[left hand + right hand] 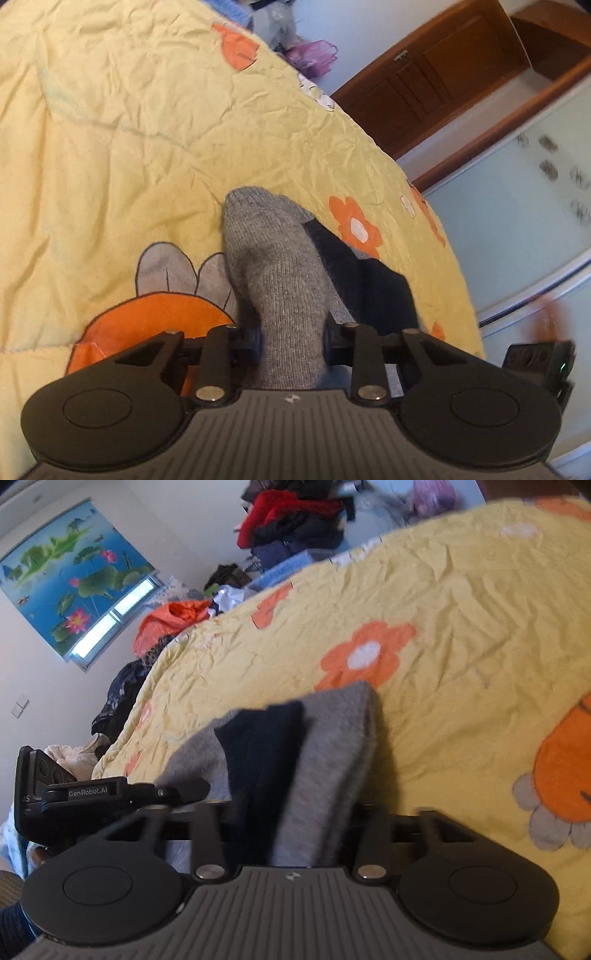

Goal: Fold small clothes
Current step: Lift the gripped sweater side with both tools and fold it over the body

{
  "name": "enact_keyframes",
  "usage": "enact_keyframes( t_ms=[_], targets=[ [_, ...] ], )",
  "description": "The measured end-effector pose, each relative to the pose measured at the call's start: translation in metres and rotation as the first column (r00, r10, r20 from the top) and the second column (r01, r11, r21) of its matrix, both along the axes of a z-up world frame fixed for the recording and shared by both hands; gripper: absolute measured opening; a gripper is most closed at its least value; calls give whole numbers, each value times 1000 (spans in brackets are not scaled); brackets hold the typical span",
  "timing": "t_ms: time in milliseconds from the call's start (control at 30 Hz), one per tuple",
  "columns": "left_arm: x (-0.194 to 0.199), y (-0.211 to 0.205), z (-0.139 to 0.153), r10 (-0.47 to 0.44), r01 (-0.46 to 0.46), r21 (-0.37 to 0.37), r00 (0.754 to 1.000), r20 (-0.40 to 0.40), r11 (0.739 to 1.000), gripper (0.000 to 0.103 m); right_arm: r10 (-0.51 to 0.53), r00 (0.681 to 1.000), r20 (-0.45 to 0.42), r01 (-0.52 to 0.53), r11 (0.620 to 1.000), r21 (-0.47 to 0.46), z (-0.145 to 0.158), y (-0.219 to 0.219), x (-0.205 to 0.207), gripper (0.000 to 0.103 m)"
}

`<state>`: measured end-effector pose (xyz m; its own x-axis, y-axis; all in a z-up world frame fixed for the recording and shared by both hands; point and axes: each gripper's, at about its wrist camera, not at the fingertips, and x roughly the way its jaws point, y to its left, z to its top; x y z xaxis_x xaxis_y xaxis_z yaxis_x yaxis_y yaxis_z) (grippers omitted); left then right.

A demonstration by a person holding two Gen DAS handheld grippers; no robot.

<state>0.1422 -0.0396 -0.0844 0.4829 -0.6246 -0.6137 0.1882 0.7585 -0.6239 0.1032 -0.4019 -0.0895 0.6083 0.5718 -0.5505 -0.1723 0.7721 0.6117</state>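
Observation:
A grey sock [273,266] with a dark navy part [369,280] lies on the yellow flowered bedspread [147,129], its toe pointing away from me. My left gripper [291,339] is shut on the grey end, which fills the gap between its fingers. In the right wrist view the same grey sock [332,746] and its navy part [262,753] run up from between the jaws of my right gripper [291,812], which is shut on it; the fabric hides the fingertips. The left gripper's body [92,794] sits close on the left.
The bed's edge curves down the right of the left wrist view, with a wooden door [443,74] and a pale glass panel [517,221] beyond. Past the bed's far side are a pile of clothes [295,517], an orange bag [170,620] and a lotus blind [74,579].

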Motion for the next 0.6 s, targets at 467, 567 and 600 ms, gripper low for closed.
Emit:
enact_keyframes(
  t_ms=[467, 567, 600],
  targets=[
    [11, -25, 32, -99, 2, 364, 964, 247, 931, 32, -85, 996, 19, 84, 995, 60, -2, 10, 31, 40],
    [-18, -8, 46, -60, -53, 328, 944, 324, 943, 50, -127, 992, -5, 127, 989, 80, -4, 11, 25, 63],
    [-30, 1, 52, -49, -57, 296, 940, 339, 954, 65, -126, 992, -15, 127, 988, 89, 0, 11, 19, 69]
  ],
)
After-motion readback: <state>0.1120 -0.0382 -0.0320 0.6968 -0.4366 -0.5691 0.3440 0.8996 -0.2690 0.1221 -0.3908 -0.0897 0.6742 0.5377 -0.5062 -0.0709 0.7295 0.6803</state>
